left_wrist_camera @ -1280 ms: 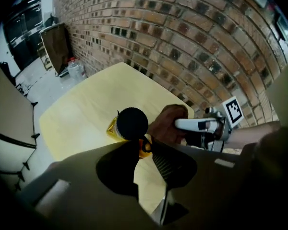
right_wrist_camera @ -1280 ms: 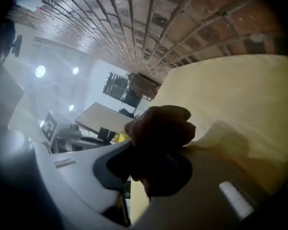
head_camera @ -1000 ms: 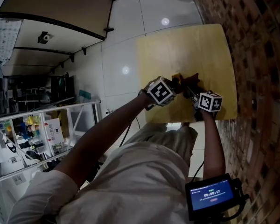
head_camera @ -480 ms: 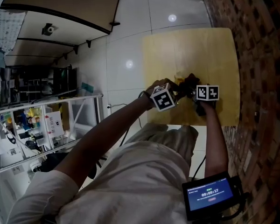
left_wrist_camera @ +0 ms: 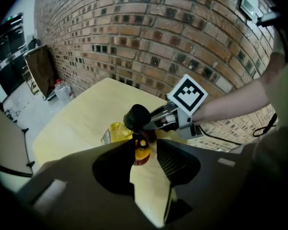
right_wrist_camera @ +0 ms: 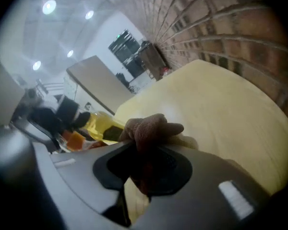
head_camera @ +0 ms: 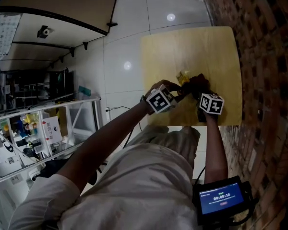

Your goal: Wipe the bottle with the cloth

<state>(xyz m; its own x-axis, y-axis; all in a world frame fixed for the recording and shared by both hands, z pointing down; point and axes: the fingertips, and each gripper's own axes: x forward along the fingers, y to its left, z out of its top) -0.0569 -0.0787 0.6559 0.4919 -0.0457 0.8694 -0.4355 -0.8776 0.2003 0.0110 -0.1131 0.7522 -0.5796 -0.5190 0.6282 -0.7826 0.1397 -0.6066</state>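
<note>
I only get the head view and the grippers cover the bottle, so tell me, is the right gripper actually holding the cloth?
Observer: Yes, the right gripper view shows the right gripper shut on the brown cloth.
Operator: And the left one?
Observer: The left gripper has just been opening; its jaws stand apart with the orange cap of the bottle between them.
Operator: Is the cloth on the bottle?
Observer: In the left gripper view the cloth sits close by the cap; contact I cannot tell.

Head camera steeply above shared table point(head_camera: 221, 47)
</note>
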